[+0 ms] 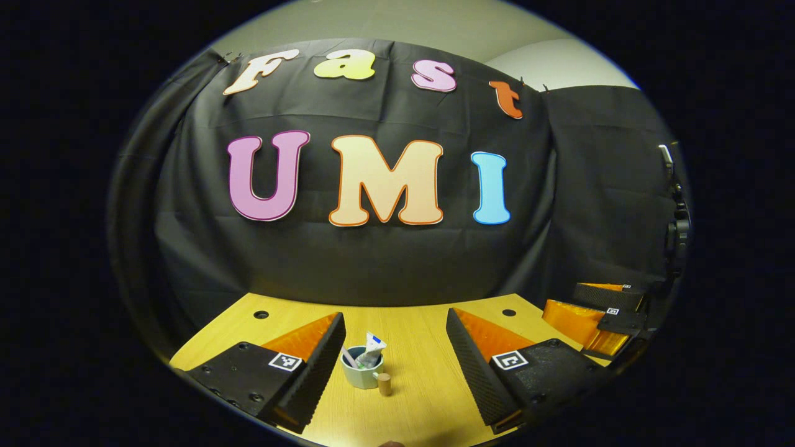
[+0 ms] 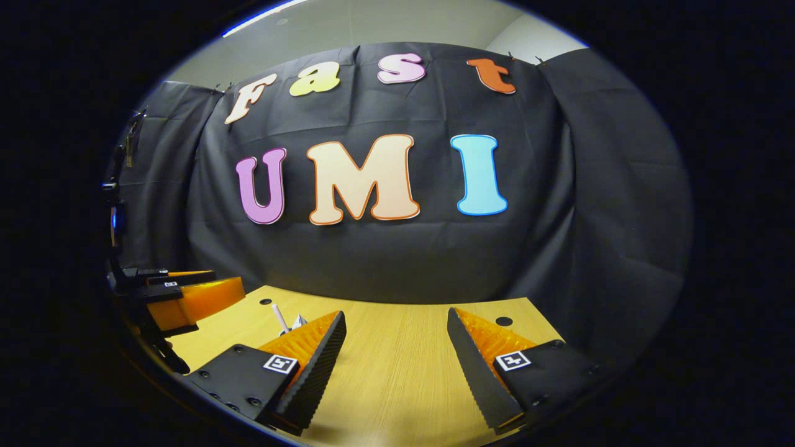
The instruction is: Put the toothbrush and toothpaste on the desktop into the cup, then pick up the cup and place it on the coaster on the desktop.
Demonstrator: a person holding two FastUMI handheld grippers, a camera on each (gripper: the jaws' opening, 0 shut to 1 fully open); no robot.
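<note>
We judge the loading done: the toothbrush (image 1: 348, 356) and the toothpaste (image 1: 372, 349) both stand in the cup (image 1: 362, 374), leaning out over its rim. The cup sits on the counter (image 1: 422, 397), between the fingers of the left gripper (image 1: 395, 360) as that view frames it, a little left of centre and farther off than the fingertips. Its handle faces right and near, ending in a small brown knob (image 1: 385, 384). We cannot make out a coaster under or beside the cup, so we cannot tell whether the last placement is finished.

The left gripper's jaws stand wide apart with nothing between the pads. The right gripper (image 2: 396, 354) is the same, jaws wide apart over bare counter; in its view the tip of the toothbrush (image 2: 281, 319) and a bit of the toothpaste (image 2: 299, 321) peek over its left finger.

If the cup still has to be lifted, we would take it with the left gripper, since it is already nearly lined up. We should shift left so the cup is centred, come in low, and close across the cup's body rather than the rim. The handle should stay out of the pads. Lift straight up and keep the cup level, because the tall contents could tip it. The right gripper (image 1: 596, 316), seen at the far right, is well clear.
</note>
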